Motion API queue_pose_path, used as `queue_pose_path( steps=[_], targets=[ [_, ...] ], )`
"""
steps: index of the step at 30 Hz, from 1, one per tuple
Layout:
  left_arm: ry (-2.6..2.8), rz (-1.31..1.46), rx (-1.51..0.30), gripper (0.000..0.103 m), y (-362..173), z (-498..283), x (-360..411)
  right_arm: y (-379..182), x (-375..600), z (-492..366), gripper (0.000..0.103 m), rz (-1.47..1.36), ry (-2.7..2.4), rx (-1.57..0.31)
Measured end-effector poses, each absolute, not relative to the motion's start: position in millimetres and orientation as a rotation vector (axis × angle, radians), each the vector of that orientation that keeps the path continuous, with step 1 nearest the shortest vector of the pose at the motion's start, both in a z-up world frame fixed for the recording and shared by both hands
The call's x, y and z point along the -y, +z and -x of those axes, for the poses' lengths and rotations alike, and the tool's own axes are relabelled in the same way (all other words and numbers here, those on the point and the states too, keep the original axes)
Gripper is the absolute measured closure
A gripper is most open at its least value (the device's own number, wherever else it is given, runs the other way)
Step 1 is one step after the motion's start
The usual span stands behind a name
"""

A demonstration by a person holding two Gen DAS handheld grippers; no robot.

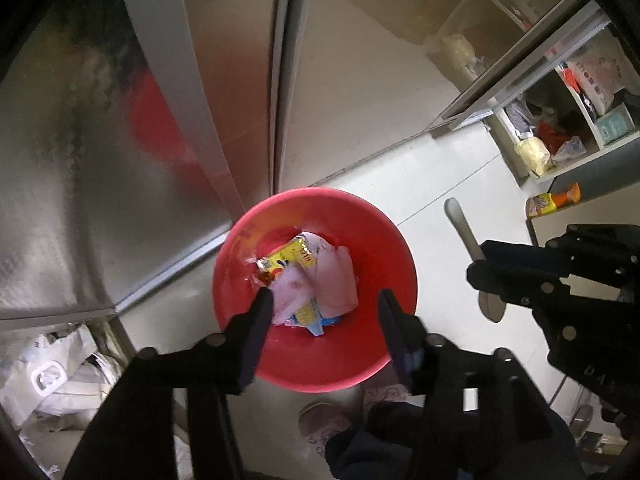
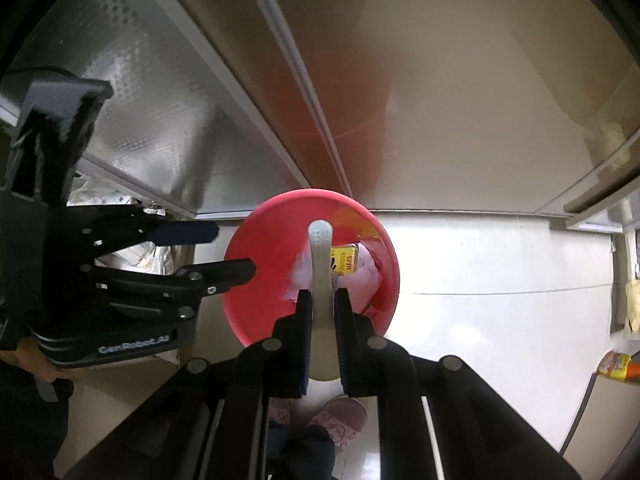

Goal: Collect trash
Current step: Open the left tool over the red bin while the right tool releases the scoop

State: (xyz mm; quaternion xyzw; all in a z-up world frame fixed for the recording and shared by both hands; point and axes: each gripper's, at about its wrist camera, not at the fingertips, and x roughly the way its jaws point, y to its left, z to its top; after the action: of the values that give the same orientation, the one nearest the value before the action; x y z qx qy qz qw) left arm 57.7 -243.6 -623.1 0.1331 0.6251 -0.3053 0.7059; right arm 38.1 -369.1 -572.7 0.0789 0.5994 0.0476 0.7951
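A red bin [image 1: 380,248] stands on the pale floor against steel cabinet doors. It holds crumpled white paper [image 1: 332,280] and a yellow wrapper [image 1: 288,258]. My left gripper [image 1: 326,304] hovers open and empty above the bin. My right gripper [image 2: 322,300] is shut on a whitish spoon-like utensil [image 2: 320,256], which points out over the bin [image 2: 260,240]. The utensil [image 1: 464,228] and right gripper show at the right of the left wrist view. The left gripper [image 2: 236,252] shows at the left of the right wrist view, over the bin's rim.
Steel cabinet doors [image 1: 224,80] rise behind the bin. Open shelves [image 1: 560,128] with bags and packets stand at the right. An orange bottle [image 1: 556,200] sits on a ledge. White bags [image 1: 60,376] lie at the left. The person's pink slippers [image 2: 340,416] are below.
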Motion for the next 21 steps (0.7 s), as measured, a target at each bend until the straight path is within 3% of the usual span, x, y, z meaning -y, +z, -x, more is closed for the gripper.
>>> queue_pose_path(
  steps=[10,15,17,21],
  targets=[
    [-0.695,-0.304,-1.377,0.046,-622.1,-53.5,222.2,-576.7,360.8,-42.8,0.093,-0.179,0.115,-1.299],
    [-0.630,-0.302,-1.369,0.019,-631.3,-59.4,202.1,-589.3,348.5,-47.6,0.093,-0.159,0.143,-1.309],
    [-0.615,-0.301,-1.358,0.016,-630.3,-60.1,197.2,-595.4,343.4,-50.1,0.093,-0.134,0.143,-1.312],
    [-0.598,-0.286,-1.317,0.000,-624.7,-61.2,187.5,-596.4,334.5,-51.7,0.092,-0.091,0.140,-1.300]
  ],
)
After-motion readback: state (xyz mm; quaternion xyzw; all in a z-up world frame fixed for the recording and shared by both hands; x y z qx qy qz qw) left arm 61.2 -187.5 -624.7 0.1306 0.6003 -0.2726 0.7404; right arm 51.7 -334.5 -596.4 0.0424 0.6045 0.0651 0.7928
